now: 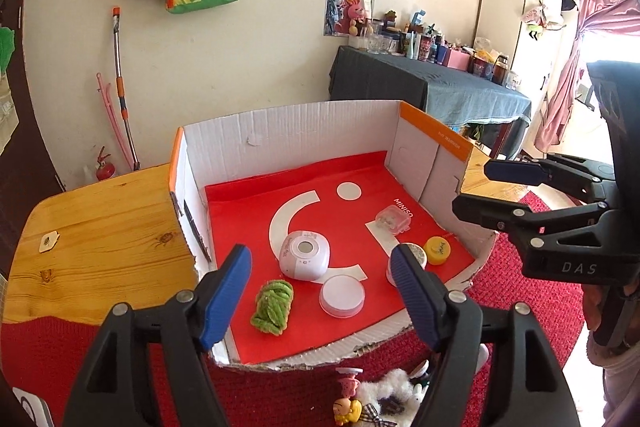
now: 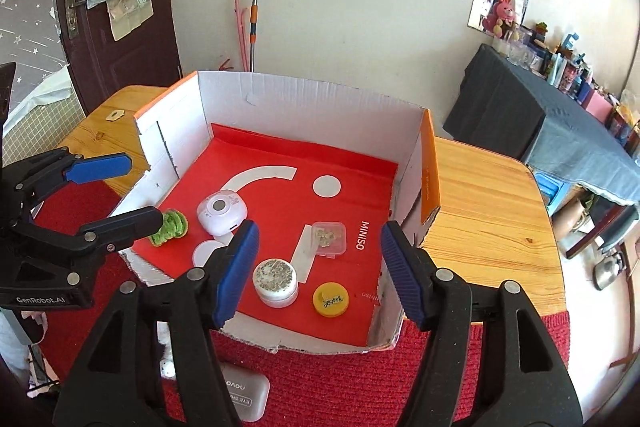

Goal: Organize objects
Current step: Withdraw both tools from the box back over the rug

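A white cardboard box [image 1: 288,135] [image 2: 304,99] with a red liner holds a green fuzzy item [image 1: 273,307] [image 2: 171,223], a pink-white round device [image 1: 305,255] [image 2: 221,211], a white lid [image 1: 342,295] [image 2: 206,253], a white jar [image 2: 276,282] [image 1: 416,253], a yellow cap [image 1: 437,250] [image 2: 331,299] and a clear small case [image 1: 393,220] [image 2: 329,238]. My left gripper [image 1: 320,291] [image 2: 120,191] is open and empty above the box's front. My right gripper [image 2: 318,273] [image 1: 476,187] is open and empty above the jar and cap.
The box stands on a wooden table [image 1: 96,227] [image 2: 488,223] partly covered by a red cloth [image 1: 280,399] [image 2: 328,383]. Small toys [image 1: 360,399] lie on the cloth in front of the box. A white case [image 2: 244,397] lies there too. A dark-covered table [image 1: 432,87] stands behind.
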